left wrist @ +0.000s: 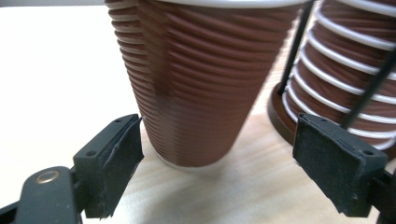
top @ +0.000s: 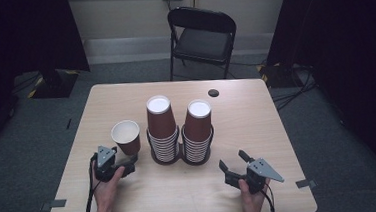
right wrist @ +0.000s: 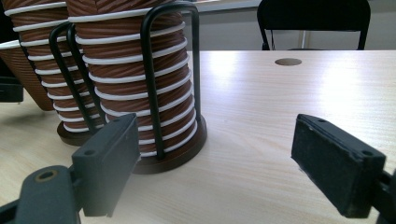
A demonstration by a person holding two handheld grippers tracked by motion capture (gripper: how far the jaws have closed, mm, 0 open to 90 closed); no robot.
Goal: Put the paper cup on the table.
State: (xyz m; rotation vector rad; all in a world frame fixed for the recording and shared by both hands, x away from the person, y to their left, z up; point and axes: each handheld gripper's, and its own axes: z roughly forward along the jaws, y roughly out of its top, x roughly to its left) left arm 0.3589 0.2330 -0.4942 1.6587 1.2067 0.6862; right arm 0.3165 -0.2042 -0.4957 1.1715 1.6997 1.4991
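Item: single cup (top: 126,136), upright on table (top: 258,131), just left of two cup stacks (top: 180,131) in wire holder (right wrist: 156,84).
Left gripper (left wrist: 217,163): jaws spread wide, cup between, not pinched.
Right gripper (right wrist: 215,165): spread, empty, nr right stack.
Advice: centre cup btwn pads, close gently; thin wall likely crushes.

the single cup (left wrist: 196,79) runs off the top of the left gripper view, its rim lost and its ribbed wall smeared with blur. beside it, the cup stack (left wrist: 345,70) in its wire holder is cut by the top and right edges. in the right gripper view, the nearer stack (right wrist: 135,70) is also cropped at the top, and the folding chair (right wrist: 313,21) loses its back to the frame edge. from the high view, the person's forearms vanish below the picture.
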